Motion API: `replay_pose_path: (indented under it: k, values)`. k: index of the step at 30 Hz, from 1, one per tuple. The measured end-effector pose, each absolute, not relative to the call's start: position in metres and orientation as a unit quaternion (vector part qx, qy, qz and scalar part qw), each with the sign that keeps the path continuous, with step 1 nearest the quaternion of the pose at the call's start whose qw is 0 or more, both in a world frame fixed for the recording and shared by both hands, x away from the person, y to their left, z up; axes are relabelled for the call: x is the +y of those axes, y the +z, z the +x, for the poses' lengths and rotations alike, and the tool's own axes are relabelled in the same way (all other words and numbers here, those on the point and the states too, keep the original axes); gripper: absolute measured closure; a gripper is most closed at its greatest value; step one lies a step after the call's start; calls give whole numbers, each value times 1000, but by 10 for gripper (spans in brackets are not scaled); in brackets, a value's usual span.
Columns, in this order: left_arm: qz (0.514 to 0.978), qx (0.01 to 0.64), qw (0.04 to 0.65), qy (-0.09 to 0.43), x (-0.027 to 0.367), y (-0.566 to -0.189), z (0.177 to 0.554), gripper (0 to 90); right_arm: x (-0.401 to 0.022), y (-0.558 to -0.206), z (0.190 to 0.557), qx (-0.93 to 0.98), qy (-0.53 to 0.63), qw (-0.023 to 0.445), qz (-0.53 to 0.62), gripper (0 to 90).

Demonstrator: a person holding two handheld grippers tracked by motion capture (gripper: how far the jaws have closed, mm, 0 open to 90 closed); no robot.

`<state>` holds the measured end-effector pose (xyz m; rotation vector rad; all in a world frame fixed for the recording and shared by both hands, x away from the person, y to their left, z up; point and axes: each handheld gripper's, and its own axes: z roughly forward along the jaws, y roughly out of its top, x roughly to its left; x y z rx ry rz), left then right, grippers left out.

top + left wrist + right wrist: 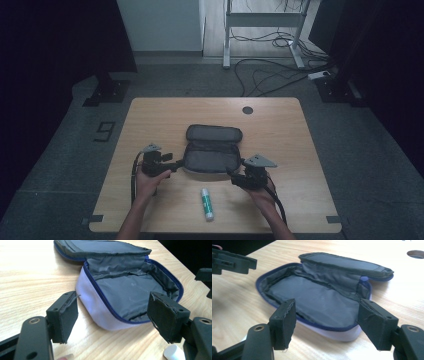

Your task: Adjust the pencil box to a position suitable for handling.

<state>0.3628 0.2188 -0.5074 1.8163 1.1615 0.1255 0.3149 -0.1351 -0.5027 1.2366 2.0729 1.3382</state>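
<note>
An open grey pouch (212,156) with a blue zip lies mid-table, its lid (214,133) flipped back toward the far side and its inside bare. My left gripper (176,164) sits at the pouch's left end. In the left gripper view my left gripper (113,317) stands open, with the pouch's (130,290) pale near corner between the jaws but clear of both pads. My right gripper (233,176) is at the pouch's right end. It too stands open (327,325) around the pouch's (317,297) near rim without pressing it. A white glue stick (207,204) with a green label lies in front of the pouch.
The wooden table (150,120) has a round cable hole (247,110) at its far side, behind the pouch. The glue stick's cap (173,353) lies close under my left gripper's right jaw. Beyond the table are cables (270,75) and a desk frame (265,20) on the floor.
</note>
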Motion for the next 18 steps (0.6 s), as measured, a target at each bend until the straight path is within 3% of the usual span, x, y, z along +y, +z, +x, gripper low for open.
replay_pose_path:
  k: [18]
  values:
    - [740,481,468,51,234,-504,355,272,-108,-511,279,775,476,136,393,302]
